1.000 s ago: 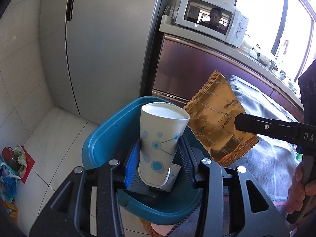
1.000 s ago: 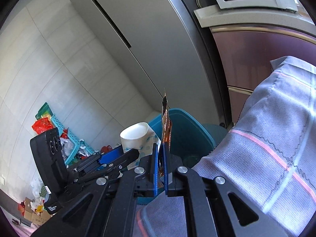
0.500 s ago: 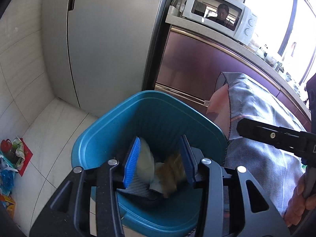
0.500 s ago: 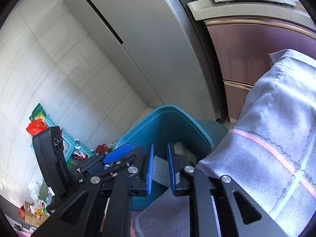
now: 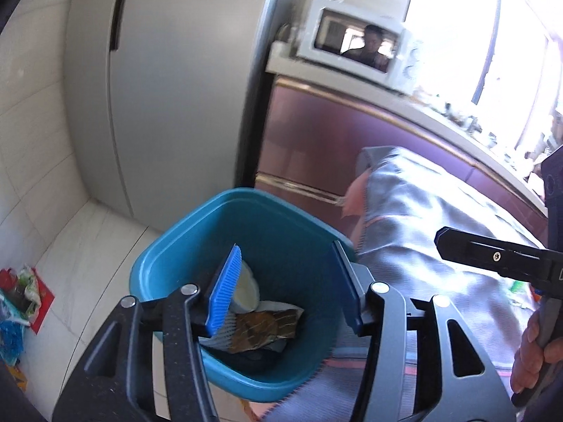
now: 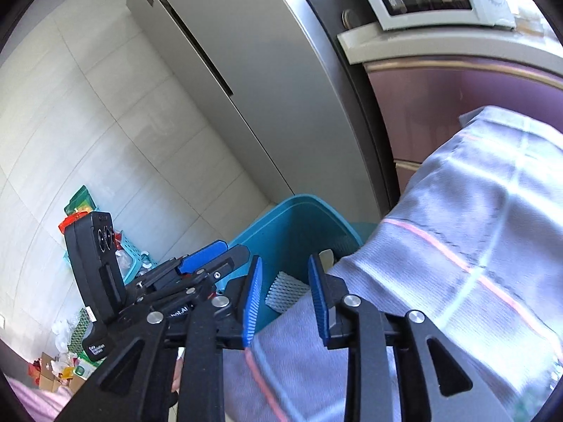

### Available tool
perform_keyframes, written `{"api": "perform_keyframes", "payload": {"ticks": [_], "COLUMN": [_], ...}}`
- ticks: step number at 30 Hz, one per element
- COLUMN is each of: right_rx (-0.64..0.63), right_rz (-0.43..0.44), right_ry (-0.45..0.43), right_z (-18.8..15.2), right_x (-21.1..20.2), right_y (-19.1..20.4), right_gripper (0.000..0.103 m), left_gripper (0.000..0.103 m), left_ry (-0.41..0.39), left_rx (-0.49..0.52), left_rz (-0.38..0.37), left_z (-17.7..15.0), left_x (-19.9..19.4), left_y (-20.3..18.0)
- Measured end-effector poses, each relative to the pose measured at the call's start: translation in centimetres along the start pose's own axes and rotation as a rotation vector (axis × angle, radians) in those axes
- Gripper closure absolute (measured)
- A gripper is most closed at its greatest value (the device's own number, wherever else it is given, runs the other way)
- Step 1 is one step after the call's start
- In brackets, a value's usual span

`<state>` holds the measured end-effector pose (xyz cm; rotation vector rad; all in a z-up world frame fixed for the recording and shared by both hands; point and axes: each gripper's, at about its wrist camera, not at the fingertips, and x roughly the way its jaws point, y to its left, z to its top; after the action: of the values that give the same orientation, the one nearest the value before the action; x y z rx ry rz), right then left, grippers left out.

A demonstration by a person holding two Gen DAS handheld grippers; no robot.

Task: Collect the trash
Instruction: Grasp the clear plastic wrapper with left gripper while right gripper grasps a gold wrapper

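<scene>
Inside the teal waste bin point(image 5: 225, 211), a white paper cup point(image 5: 246, 290) lies on its side just above a gold snack wrapper point(image 5: 267, 325), with white foam netting point(image 6: 285, 290) beside them. The left hand-held gripper point(image 5: 286, 293) hangs over the bin, jaws wide apart and empty. The right hand-held gripper point(image 6: 285, 300) is parted too, holding nothing, above the grey-clothed worktop point(image 6: 457, 246).

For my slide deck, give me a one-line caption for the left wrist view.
Open left tool above the teal bin, where the paper cup and gold snack wrapper now lie.
</scene>
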<state>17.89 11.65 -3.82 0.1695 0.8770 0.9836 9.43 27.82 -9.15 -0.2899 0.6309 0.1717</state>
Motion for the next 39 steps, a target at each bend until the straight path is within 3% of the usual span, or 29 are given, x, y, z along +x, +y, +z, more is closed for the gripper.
{"api": "perform_keyframes", "payload": {"ticks": [5, 12, 22, 28, 39], "right_rx": [-0.01, 0.038, 0.167, 0.235, 0.344], "right_rz": [-0.022, -0.123, -0.304, -0.396, -0.539], "right_ry": [-0.06, -0.152, -0.246, -0.304, -0.437], "right_z": [-0.8, -3.3, -8.5, -11.7, -15.3], "right_x": [-3.9, -10.1, -18.1, -22.4, -29.3], "right_y": [-0.5, -3.0, -7.7, -9.8, -13.0], "right_gripper": [0.069, 0.066, 0.066, 0.066, 0.065], "left_gripper": [0.046, 0.042, 0.037, 0.034, 0.034], "left_ry": [-0.035, -0.018, 0.078, 0.155, 0.289], "left_rx": [0.071, 0.195, 0.295, 0.303, 0.274], "left_rz": [-0.096, -0.258, -0.431, -0.502, -0.541], "left_z": [0.3, -0.6, -3.1, -4.2, -5.4], "left_x": [-2.1, -3.2, -2.3, -1.0, 2.4], "left_y": [-3.4, -10.1, -18.1, -21.1, -24.6]}}
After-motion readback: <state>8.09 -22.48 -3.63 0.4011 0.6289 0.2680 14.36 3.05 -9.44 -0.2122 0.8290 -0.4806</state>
